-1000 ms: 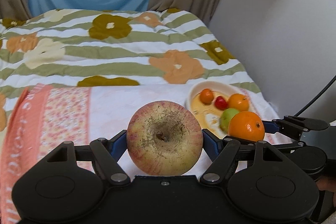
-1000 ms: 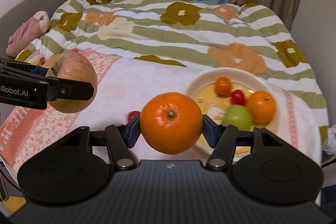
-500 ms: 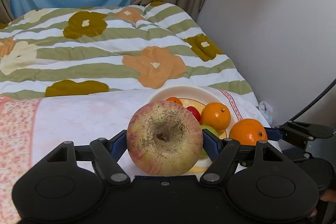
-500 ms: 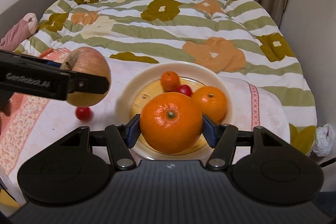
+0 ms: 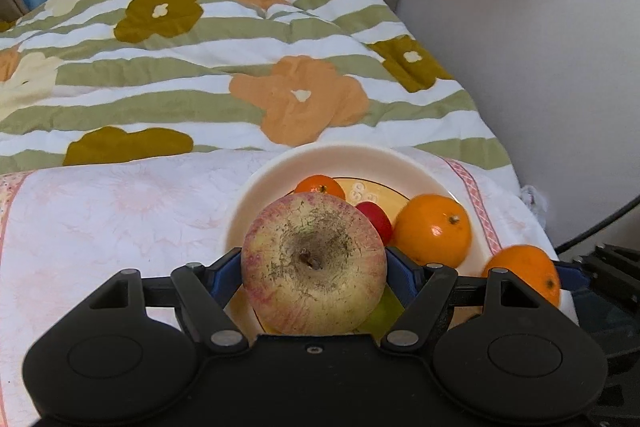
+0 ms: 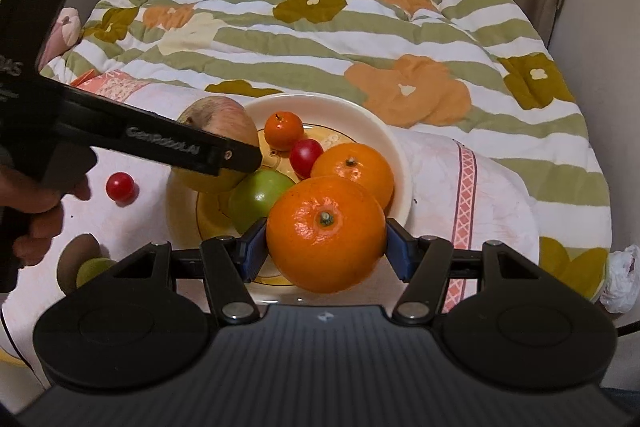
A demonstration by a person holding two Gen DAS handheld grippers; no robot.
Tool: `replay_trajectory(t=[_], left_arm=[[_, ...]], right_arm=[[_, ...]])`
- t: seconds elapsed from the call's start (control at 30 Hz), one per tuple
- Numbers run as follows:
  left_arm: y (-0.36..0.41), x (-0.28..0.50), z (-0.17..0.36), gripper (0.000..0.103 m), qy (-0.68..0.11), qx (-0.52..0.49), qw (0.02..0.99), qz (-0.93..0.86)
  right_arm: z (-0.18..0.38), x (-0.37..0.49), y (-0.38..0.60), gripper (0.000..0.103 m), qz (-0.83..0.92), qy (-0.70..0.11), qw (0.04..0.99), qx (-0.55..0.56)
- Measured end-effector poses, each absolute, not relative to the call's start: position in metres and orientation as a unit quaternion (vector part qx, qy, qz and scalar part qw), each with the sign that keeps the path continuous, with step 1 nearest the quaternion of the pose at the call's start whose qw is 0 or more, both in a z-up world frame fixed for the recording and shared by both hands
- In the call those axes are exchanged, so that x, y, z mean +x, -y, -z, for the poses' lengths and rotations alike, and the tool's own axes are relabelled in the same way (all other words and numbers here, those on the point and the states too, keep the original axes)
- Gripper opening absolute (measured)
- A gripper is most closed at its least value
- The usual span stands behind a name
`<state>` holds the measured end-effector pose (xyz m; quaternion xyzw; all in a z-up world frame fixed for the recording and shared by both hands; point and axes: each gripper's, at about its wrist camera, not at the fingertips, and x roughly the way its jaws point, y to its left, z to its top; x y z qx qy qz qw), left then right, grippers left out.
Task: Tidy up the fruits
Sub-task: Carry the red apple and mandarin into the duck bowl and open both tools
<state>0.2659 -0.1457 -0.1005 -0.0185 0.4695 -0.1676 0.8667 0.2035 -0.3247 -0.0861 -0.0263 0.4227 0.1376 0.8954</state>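
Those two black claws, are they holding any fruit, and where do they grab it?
Yes. The left gripper pinches an apple by its two opposite sides, stem end toward its camera. The right gripper pinches a large orange the same way.

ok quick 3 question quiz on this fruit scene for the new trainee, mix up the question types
1. True or false: the left tool is shut on the apple.
2. Multiple choice: which fruit lies on the cloth outside the plate? A) the green apple B) a small red fruit C) the small orange
3. Fill in: the right tool holds a large ____ over the plate's near edge.

Key: 1 true. 2 B, the small red fruit sits left of the plate; the green apple and small orange are in it. 3 orange.
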Motion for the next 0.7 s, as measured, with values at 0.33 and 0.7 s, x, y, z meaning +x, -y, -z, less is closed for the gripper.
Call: replay_trajectory(t=[0.33, 0.7], left_arm=[[0.146, 0.259, 0.077, 0.095, -0.434, -0.004, 0.891, 0.136], [0.132, 0.217, 0.058, 0.095, -0.421, 0.008, 0.901, 0.107]], right_arm=[[0.090, 0.203, 0.333, 0.075, -0.154, -0.425, 0.891, -0.025], [0.093, 0.207, 0.331, 0.075, -0.162, -0.422, 0.891, -0.043]])
